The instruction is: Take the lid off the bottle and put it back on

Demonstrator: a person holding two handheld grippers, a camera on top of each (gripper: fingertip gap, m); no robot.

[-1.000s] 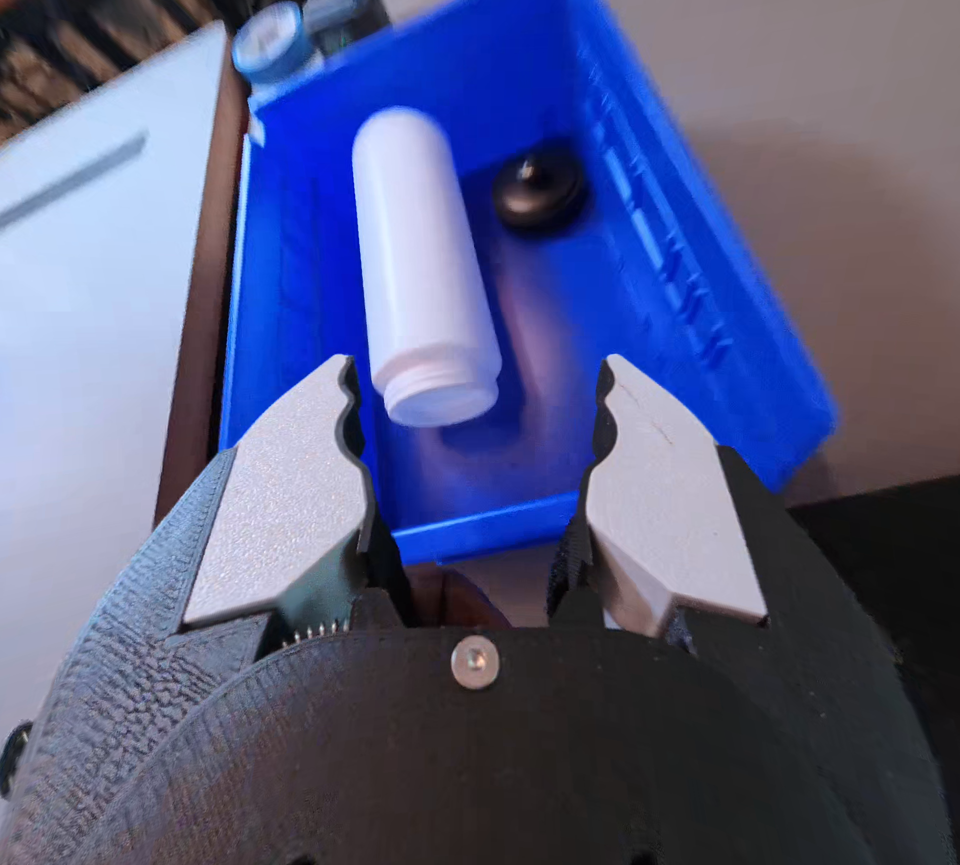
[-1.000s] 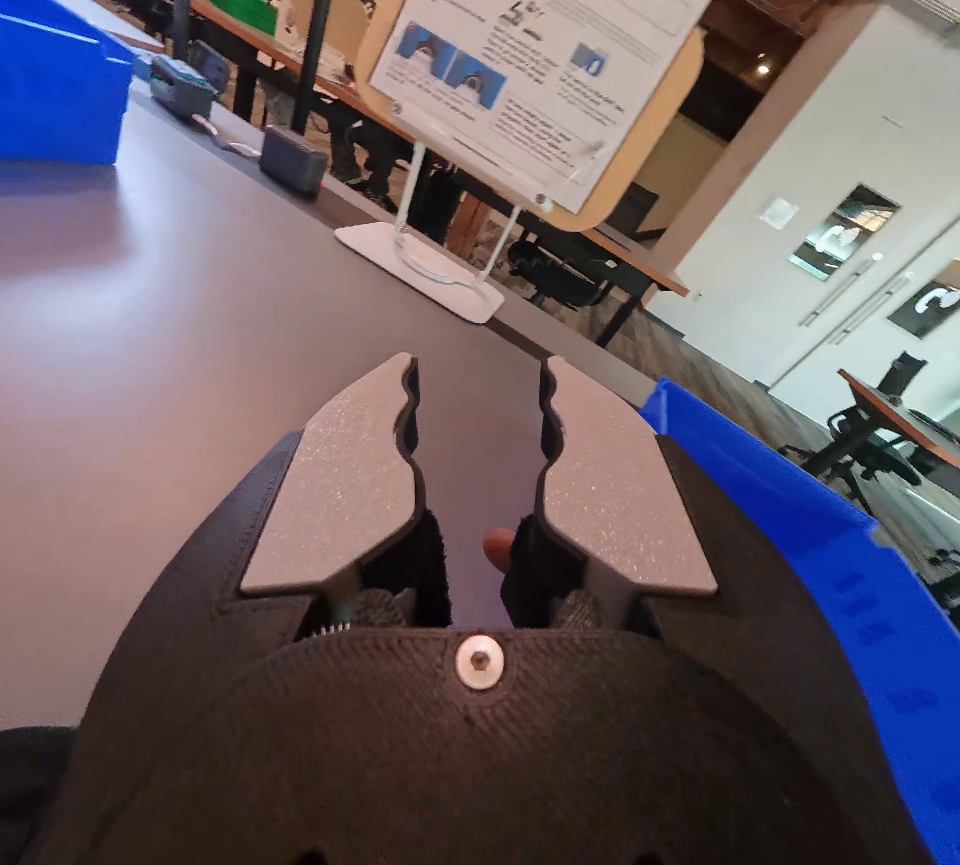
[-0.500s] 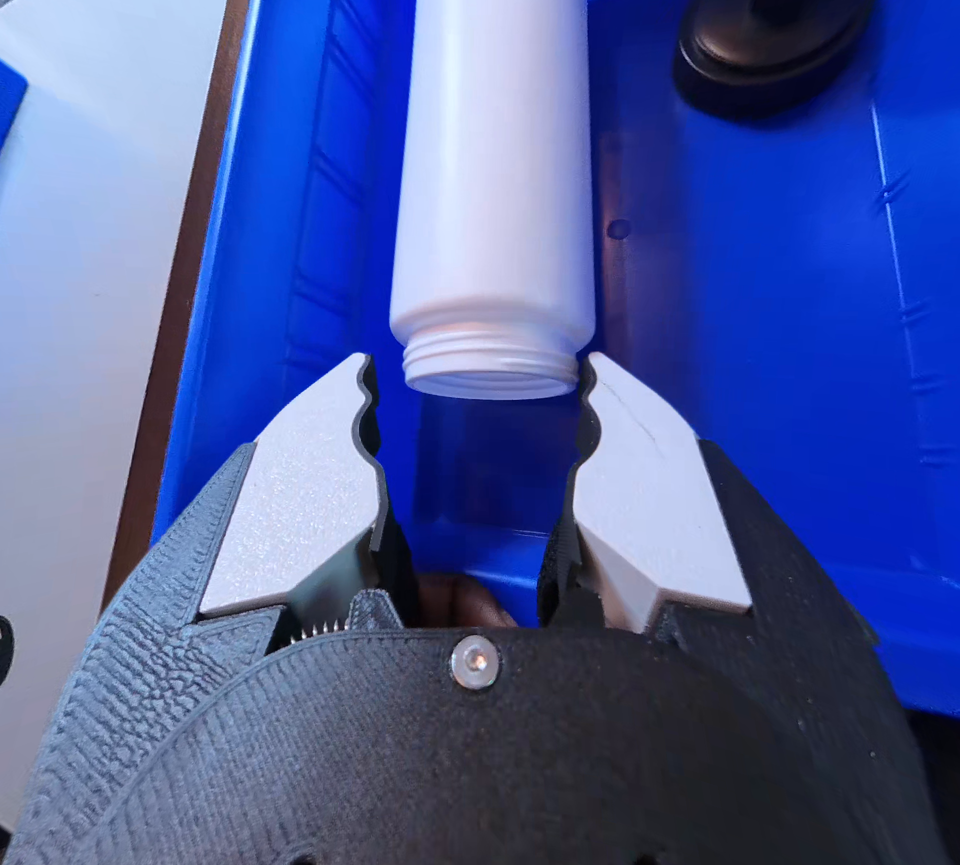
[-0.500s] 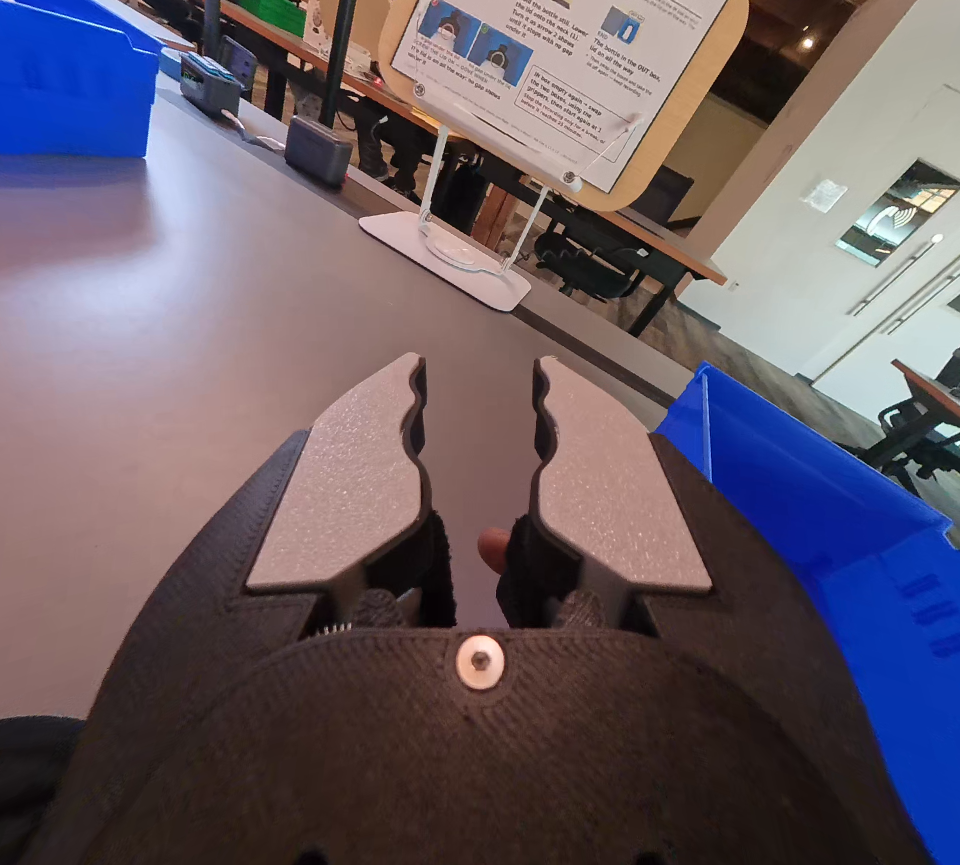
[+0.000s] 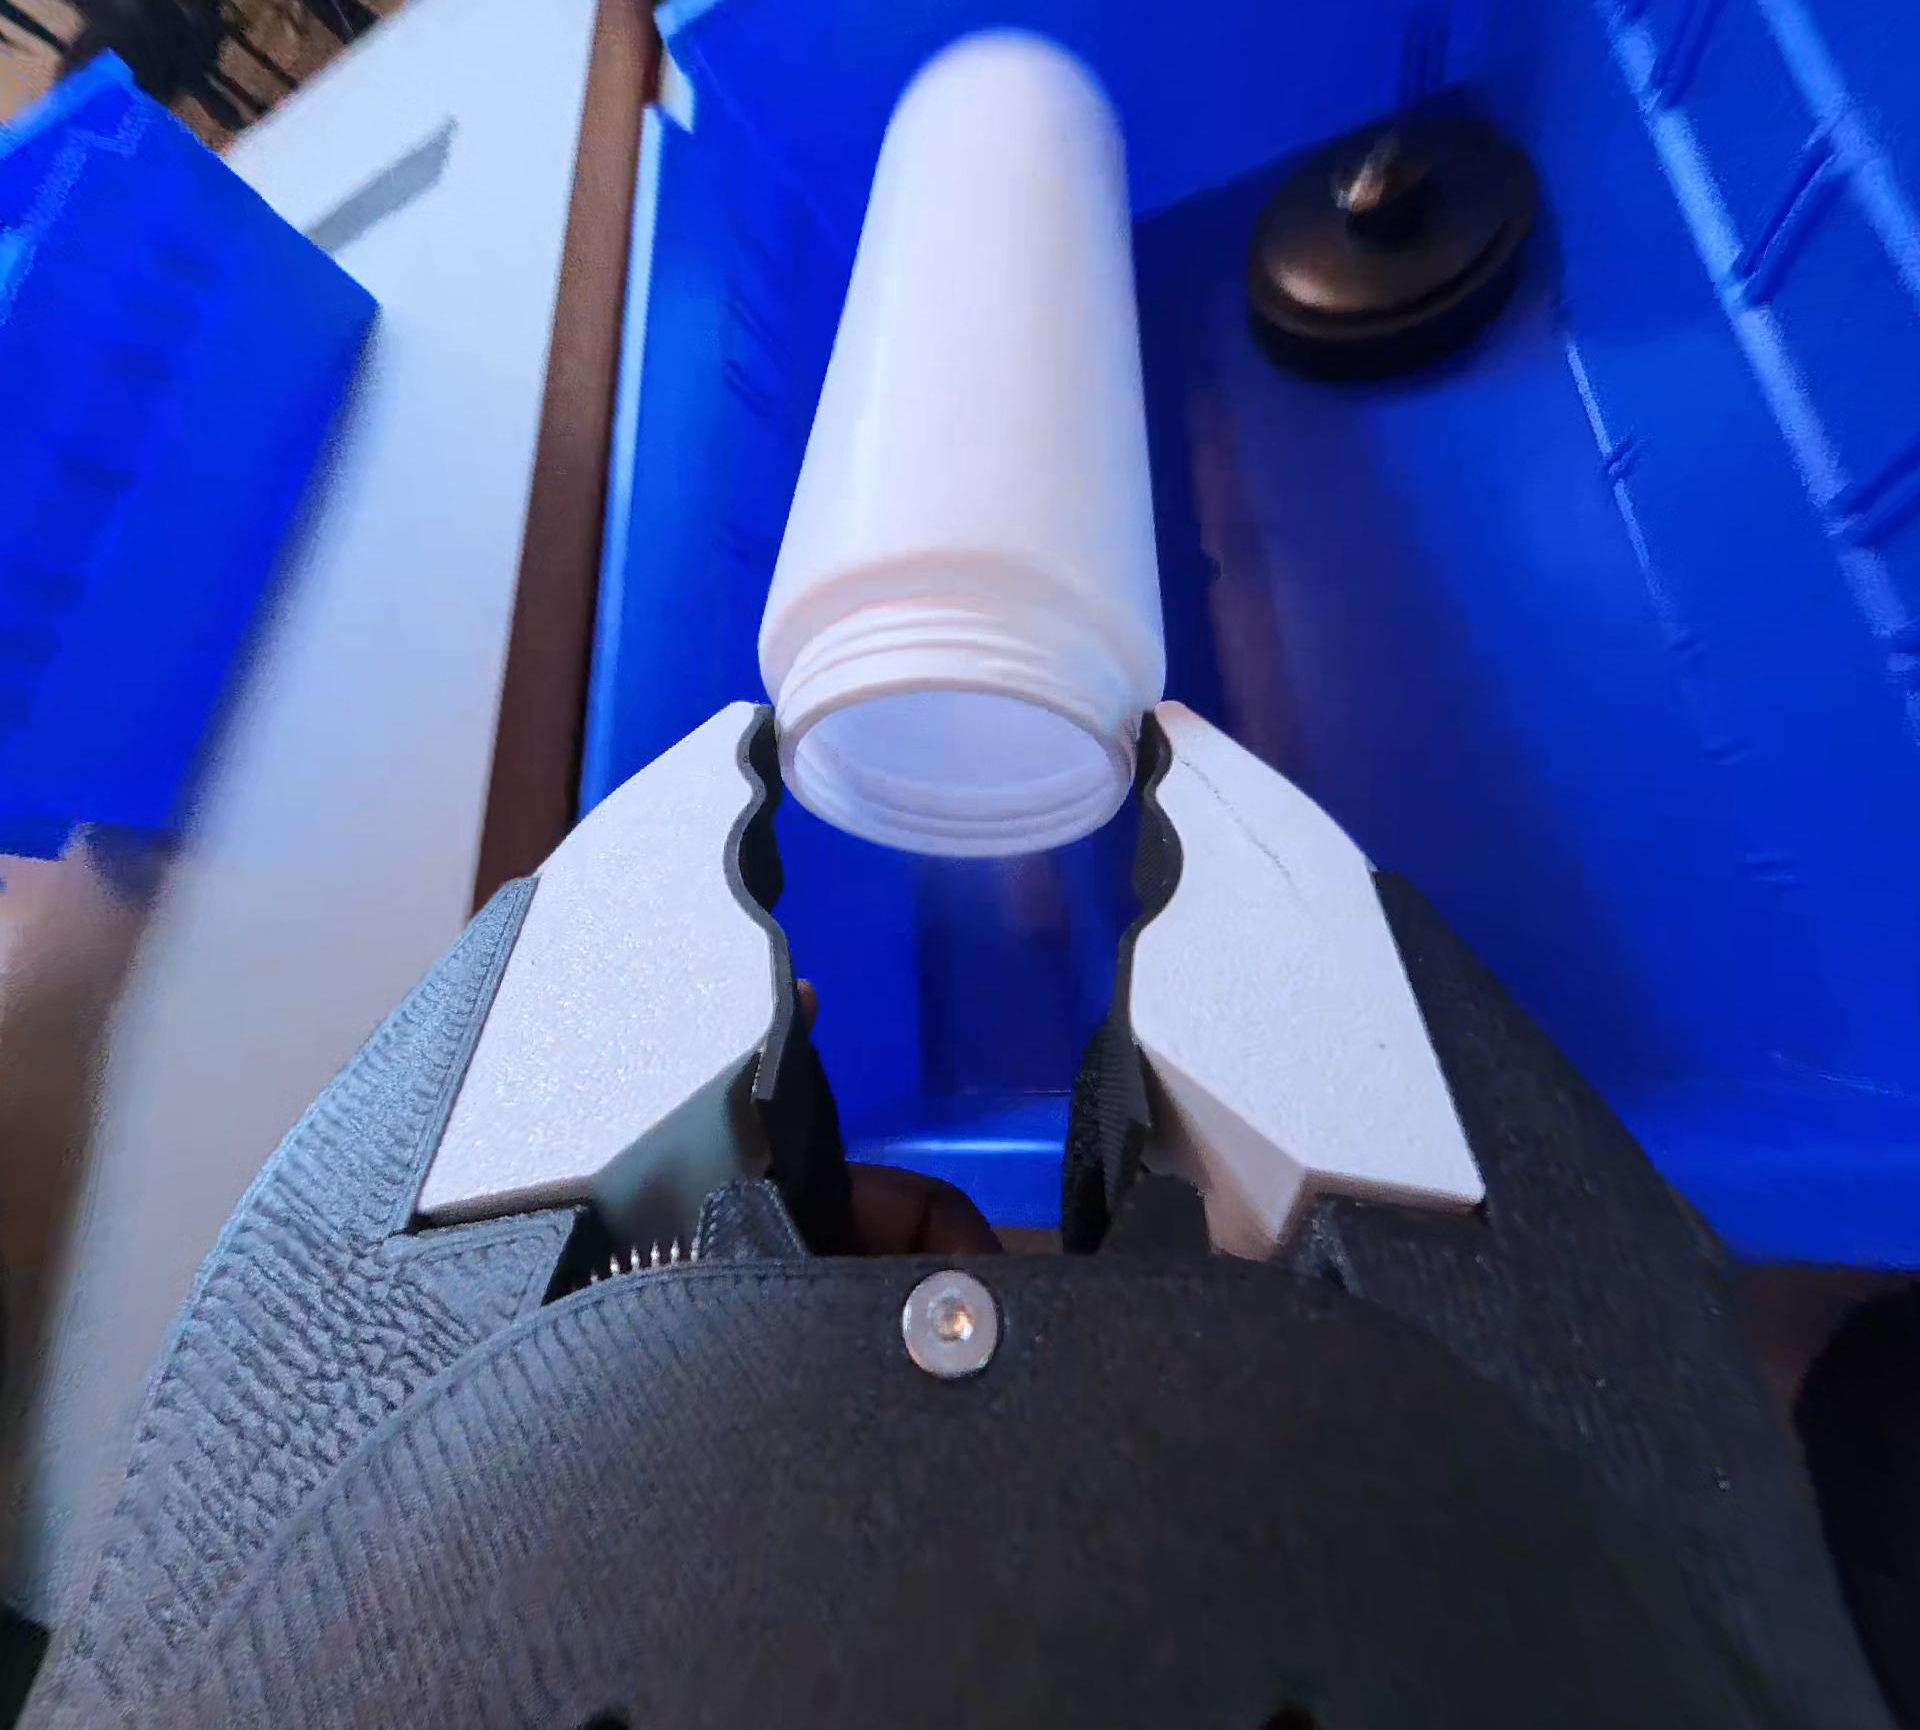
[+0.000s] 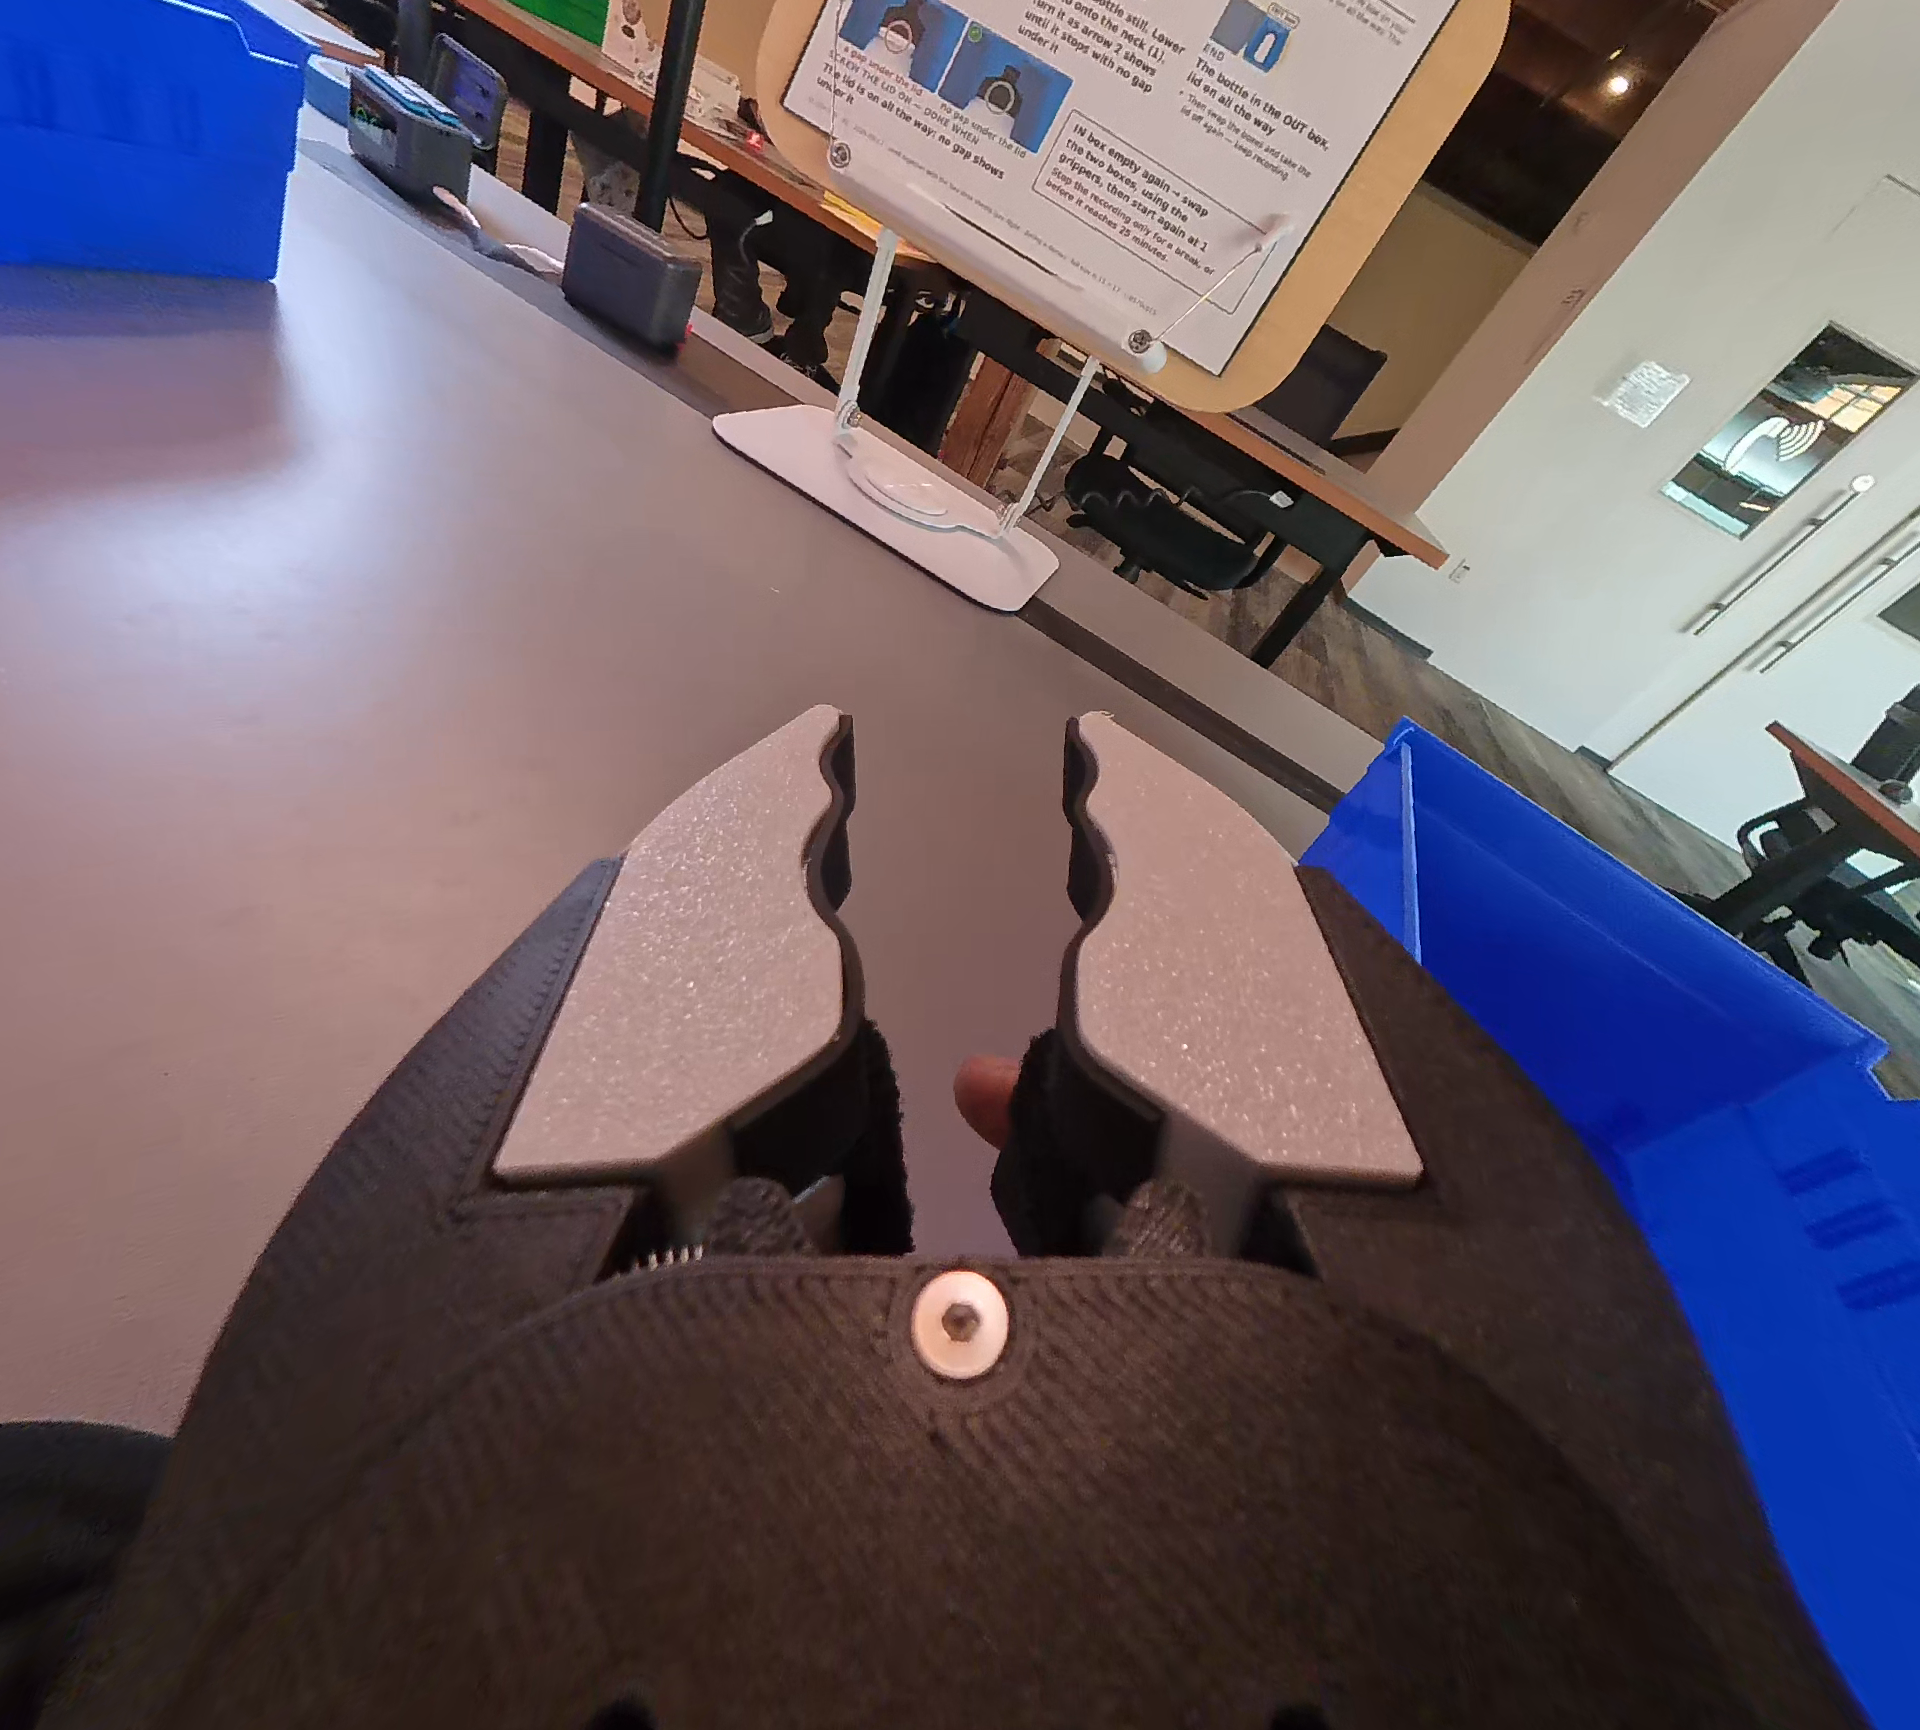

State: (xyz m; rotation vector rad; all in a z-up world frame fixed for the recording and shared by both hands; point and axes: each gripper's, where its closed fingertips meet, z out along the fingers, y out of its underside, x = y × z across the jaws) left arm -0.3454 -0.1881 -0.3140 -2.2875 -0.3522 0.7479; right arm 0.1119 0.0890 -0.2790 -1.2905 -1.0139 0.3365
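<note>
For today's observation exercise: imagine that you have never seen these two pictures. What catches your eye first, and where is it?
First comes the white bottle, lidless, lying in the bright blue bin with its threaded neck between the fingertips of the left tool. Its black lid lies apart, farther back in the bin on the right. In the right wrist view, the right tool is open and holds nothing above the grey table, with an instruction board beyond.

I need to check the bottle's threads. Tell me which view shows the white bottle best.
The left wrist view: the white bottle lies in the blue bin, its open threaded neck between the left gripper fingertips. The right wrist view shows none of it, only table and bins.
</note>
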